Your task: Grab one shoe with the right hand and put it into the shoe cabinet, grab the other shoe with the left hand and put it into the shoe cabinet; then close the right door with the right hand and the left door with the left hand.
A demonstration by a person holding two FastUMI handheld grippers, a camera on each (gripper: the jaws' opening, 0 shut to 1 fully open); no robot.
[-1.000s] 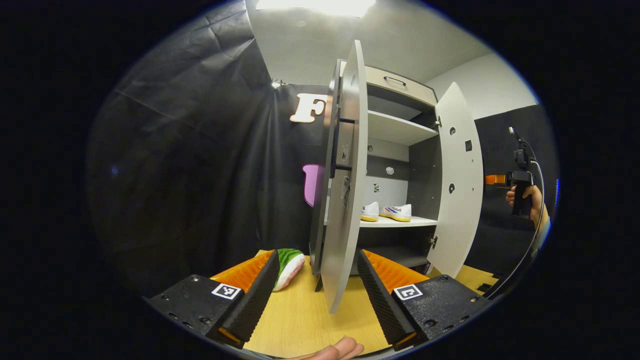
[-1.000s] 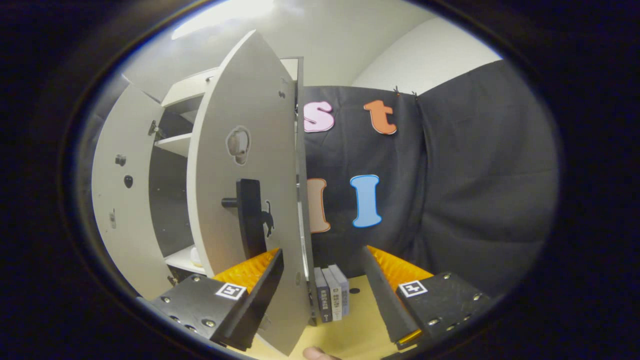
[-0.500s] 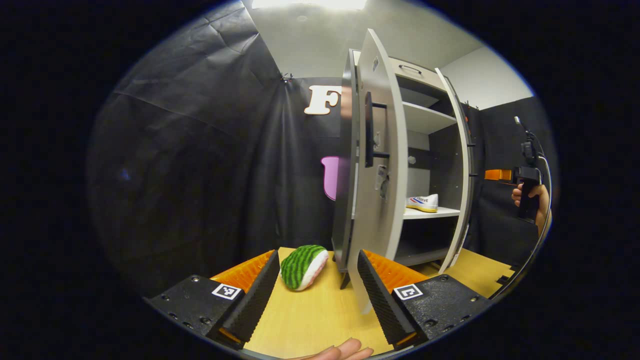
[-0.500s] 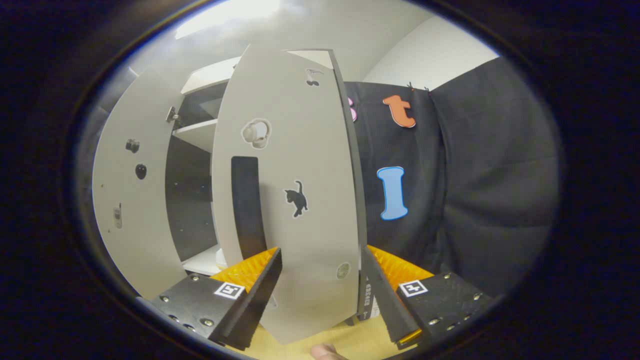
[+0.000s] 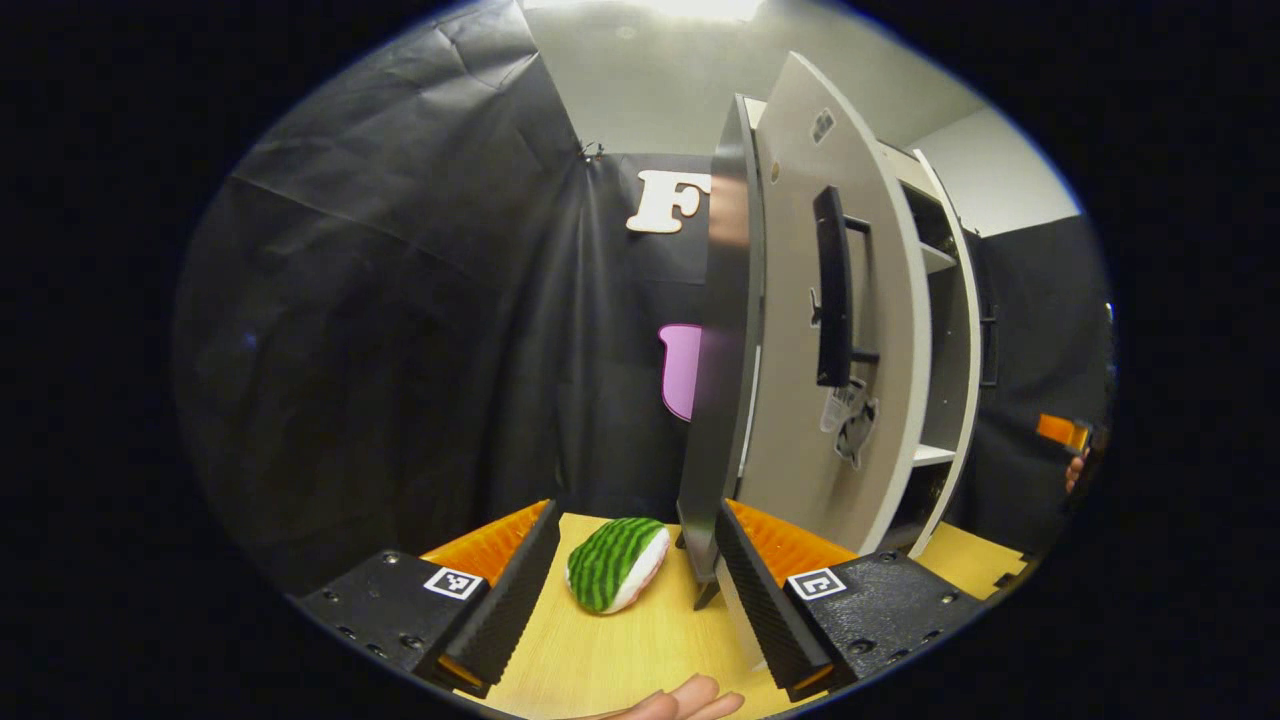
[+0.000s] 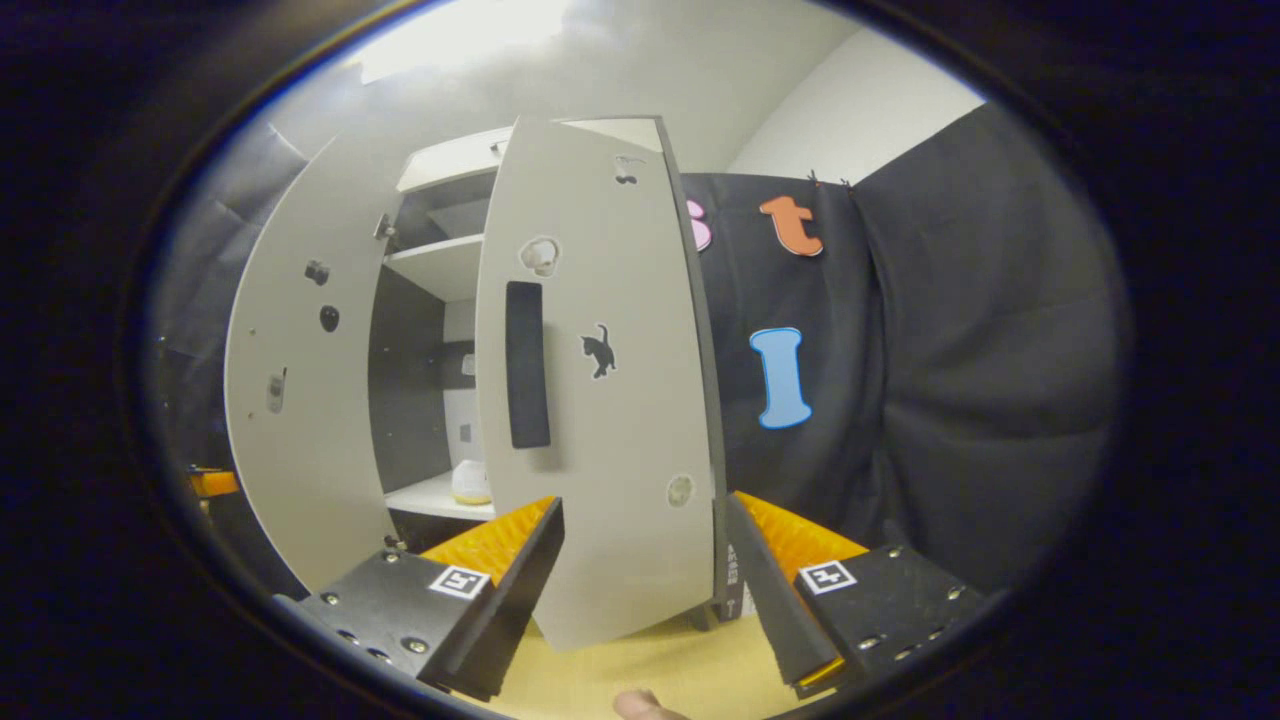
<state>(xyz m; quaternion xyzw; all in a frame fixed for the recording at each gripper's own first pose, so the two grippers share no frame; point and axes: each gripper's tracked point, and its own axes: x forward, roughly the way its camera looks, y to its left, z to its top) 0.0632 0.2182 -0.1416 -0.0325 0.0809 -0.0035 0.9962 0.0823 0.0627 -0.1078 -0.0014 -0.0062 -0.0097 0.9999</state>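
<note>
In the left gripper view the grey shoe cabinet (image 5: pixel 725 380) stands on the wooden table, seen from its left side. Its left door (image 5: pixel 800 420) is partly swung in, showing its outer face and black handle (image 5: pixel 830 290). My left gripper (image 5: pixel 630 590) is open, and the door's lower edge runs down beside one of its fingers (image 5: pixel 755 600). In the right gripper view the right door (image 6: pixel 600 450), with a black handle (image 6: pixel 527 365), stands between the fingers of my open right gripper (image 6: pixel 640 590). One white shoe (image 6: pixel 470 482) shows on the shelf through the gap.
A green striped plush (image 5: pixel 617 563) lies on the table (image 5: pixel 620 650) just left of the cabinet's foot. Several books (image 6: pixel 735 590) stand at the cabinet's right side. The other gripper (image 5: pixel 1065 432) shows at the far right. Black cloth walls close in behind.
Both doors have swung further toward shut. The left door now shows its outer face and hides the shoes from the left gripper view. The right door sits farther from the right gripper.
</note>
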